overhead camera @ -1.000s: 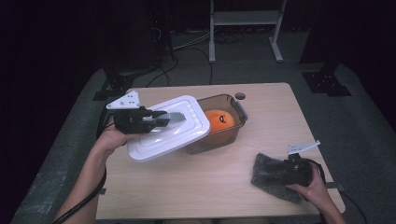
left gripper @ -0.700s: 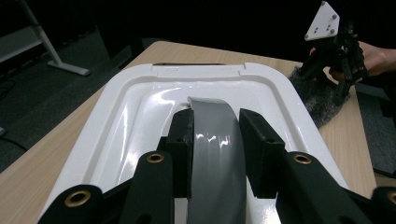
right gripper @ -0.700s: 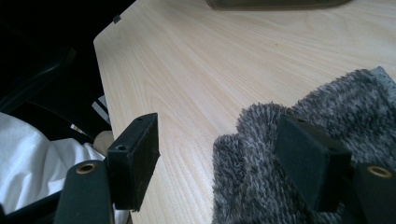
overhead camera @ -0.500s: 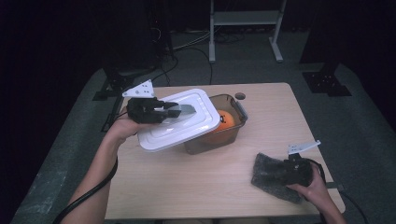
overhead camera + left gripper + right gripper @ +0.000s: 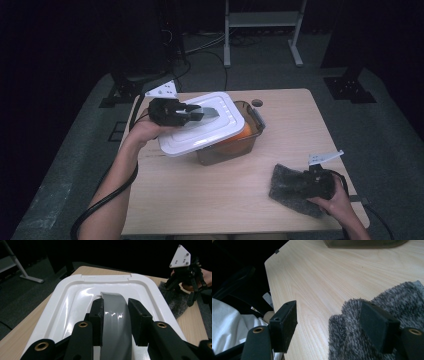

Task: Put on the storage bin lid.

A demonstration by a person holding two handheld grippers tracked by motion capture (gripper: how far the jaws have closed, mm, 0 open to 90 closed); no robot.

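Note:
A white lid (image 5: 220, 134) with a grey arched handle (image 5: 111, 297) hangs tilted over a brown see-through container (image 5: 254, 131). An orange object (image 5: 244, 133) peeks out from under the lid's right edge. My left gripper (image 5: 192, 114) is shut on the handle; in the left gripper view its jaws (image 5: 115, 306) clamp the handle from both sides. My right gripper (image 5: 312, 182) rests at a grey fuzzy cloth (image 5: 287, 189) near the table's front right. Its jaws (image 5: 329, 325) stand wide open, one on the cloth (image 5: 352, 322), the other over bare wood.
The wooden table (image 5: 210, 200) has bare wood in front of the container and at its left. A cable hole (image 5: 257, 102) sits behind the container. A metal stand (image 5: 260, 20) is on the dark floor beyond the table.
My left gripper has carried the lid to the right, over the container, so it now covers most of the orange object. The right gripper and the cloth have stayed put.

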